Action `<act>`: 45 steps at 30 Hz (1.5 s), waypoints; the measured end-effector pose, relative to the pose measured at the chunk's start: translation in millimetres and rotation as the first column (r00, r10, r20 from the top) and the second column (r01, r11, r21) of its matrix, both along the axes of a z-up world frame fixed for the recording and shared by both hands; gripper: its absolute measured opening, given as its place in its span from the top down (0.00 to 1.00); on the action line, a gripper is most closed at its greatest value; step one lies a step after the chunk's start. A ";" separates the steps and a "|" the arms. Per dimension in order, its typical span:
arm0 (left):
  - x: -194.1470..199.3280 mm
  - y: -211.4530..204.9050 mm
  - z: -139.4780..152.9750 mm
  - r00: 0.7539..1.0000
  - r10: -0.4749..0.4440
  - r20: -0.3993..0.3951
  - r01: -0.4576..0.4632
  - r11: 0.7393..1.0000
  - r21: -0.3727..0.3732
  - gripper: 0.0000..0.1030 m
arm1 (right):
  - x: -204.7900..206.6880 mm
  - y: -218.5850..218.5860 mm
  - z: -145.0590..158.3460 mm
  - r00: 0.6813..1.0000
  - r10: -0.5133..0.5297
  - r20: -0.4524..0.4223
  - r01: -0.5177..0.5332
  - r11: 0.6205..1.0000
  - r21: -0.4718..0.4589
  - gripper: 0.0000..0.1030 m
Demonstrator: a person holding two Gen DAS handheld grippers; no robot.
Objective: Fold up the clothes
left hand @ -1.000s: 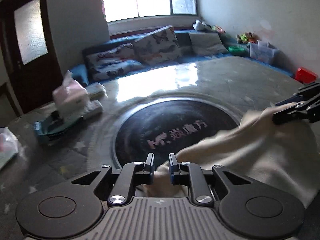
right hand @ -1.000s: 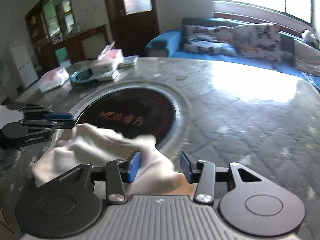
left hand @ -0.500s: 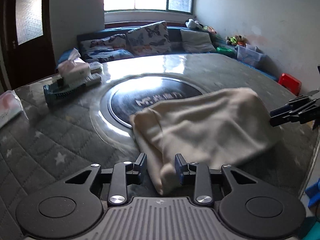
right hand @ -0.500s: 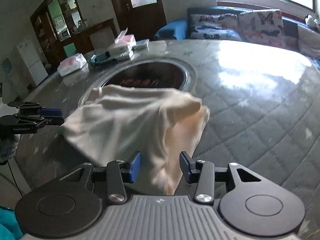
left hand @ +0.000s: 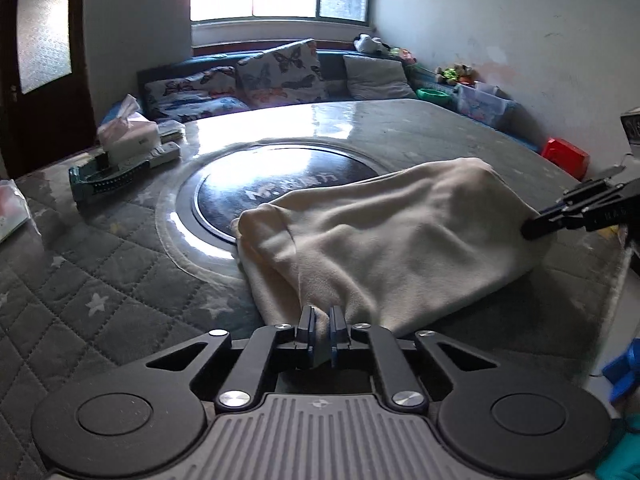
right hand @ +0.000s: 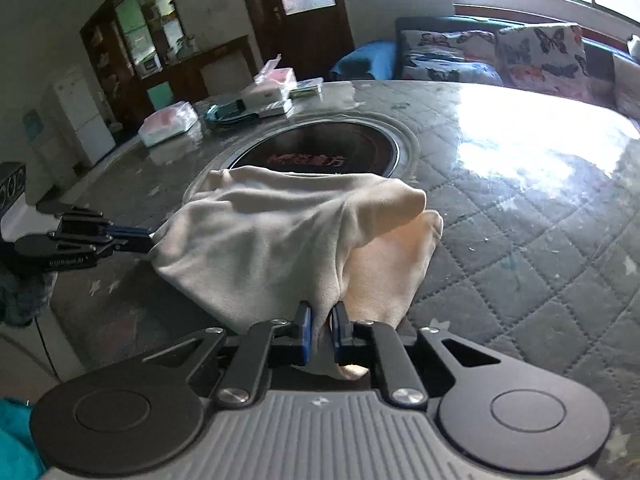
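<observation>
A cream cloth garment (left hand: 392,240) lies bunched on the grey quilted table cover (left hand: 100,280), partly over the black round centre plate (left hand: 288,196). My left gripper (left hand: 319,316) is shut on the garment's near edge. My right gripper (right hand: 320,314) is shut on the garment (right hand: 272,240) at its other near corner. Each gripper shows in the other's view, the right one (left hand: 536,228) and the left one (right hand: 144,240), both pinching cloth. The garment is lifted and stretched between them.
A tissue box (left hand: 128,136), a dark tray (left hand: 104,176) and packets (right hand: 168,124) sit at the table's far side. A sofa with butterfly cushions (left hand: 276,68) runs under the window. A red box (left hand: 566,154) is on the floor by the wall.
Both grippers went from open to shut on the garment's near edge. The cloth is now raised and pulled taut between them.
</observation>
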State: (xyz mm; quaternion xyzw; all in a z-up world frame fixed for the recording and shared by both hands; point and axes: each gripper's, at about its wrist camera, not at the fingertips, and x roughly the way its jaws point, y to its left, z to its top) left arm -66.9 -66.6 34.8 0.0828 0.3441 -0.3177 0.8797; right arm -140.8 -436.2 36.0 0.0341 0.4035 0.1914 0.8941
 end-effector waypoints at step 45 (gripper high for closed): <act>96.8 -57.4 -12.5 0.993 0.022 -0.113 -0.027 0.999 -0.039 0.79 | 106.8 48.6 -21.6 1.000 0.003 0.021 -0.001 0.997 -0.078 0.83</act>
